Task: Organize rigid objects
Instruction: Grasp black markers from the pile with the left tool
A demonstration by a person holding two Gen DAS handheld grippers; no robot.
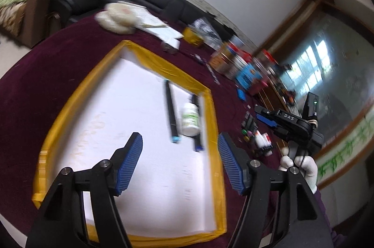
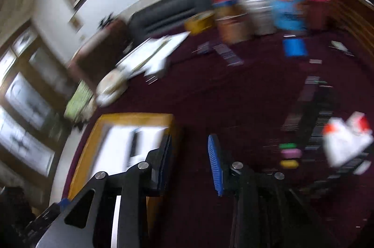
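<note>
We hover our left gripper (image 1: 180,161), wide open and empty, over the yellow-rimmed tray (image 1: 211,121) holding a white bottle (image 1: 190,121) and pens (image 1: 170,112). Our right gripper (image 2: 189,163), also open and empty, likely seeks the next loose item among the clutter (image 2: 346,142) to the right.

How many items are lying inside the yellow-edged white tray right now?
3: a white bottle near the tray's far right corner, a long dark pen left of it, and a dark pen on its right. Blur may hide more.
</note>
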